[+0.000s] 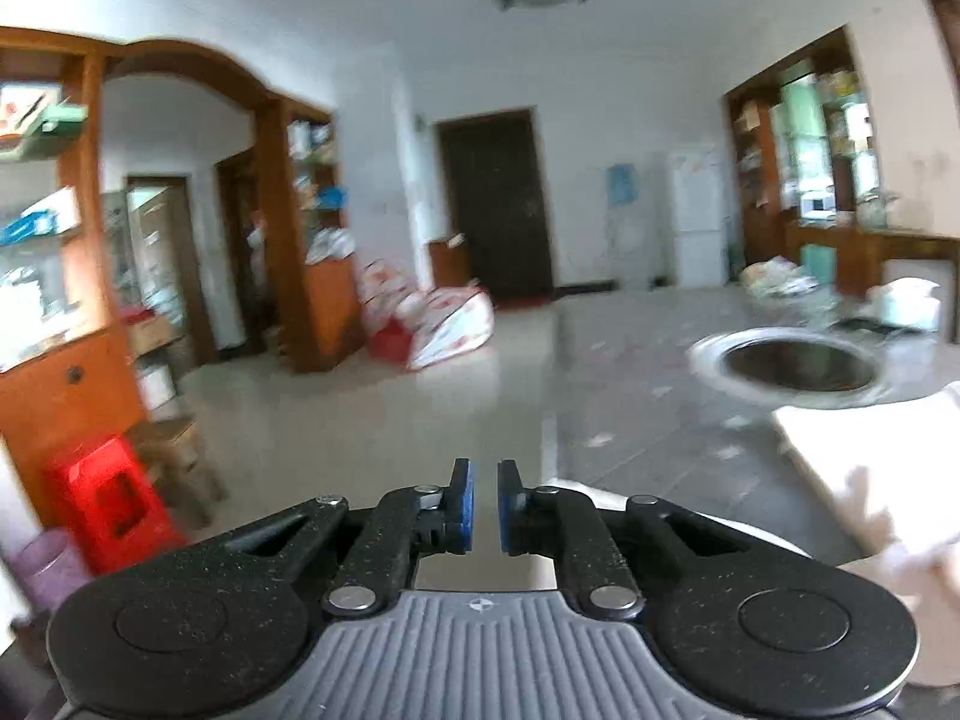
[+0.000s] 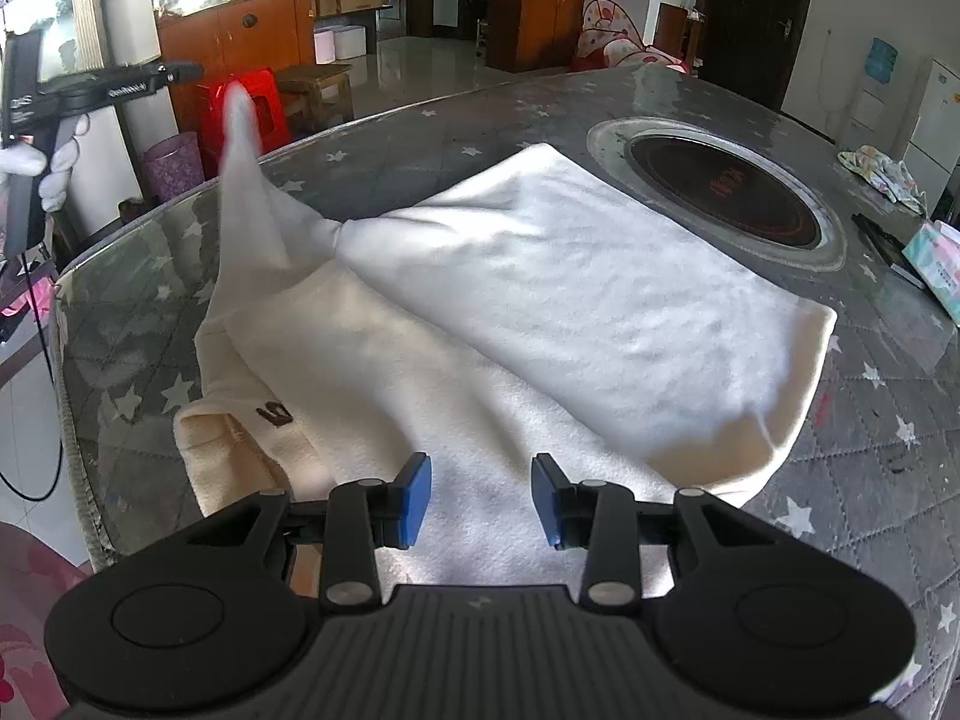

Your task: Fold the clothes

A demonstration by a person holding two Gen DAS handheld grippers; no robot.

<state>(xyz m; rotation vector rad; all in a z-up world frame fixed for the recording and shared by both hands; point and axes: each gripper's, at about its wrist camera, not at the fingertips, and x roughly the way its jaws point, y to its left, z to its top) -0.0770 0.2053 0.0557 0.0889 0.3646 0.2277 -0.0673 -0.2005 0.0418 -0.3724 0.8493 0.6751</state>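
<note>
A round grey star-patterned table (image 2: 870, 396) carries the cream garment (image 2: 540, 300), spread beside the inset hotplate (image 2: 720, 192). The right gripper (image 2: 482, 498) hovers unclenched above its near edge; the left gripper (image 1: 485, 504) is clenched, holding nothing
</note>
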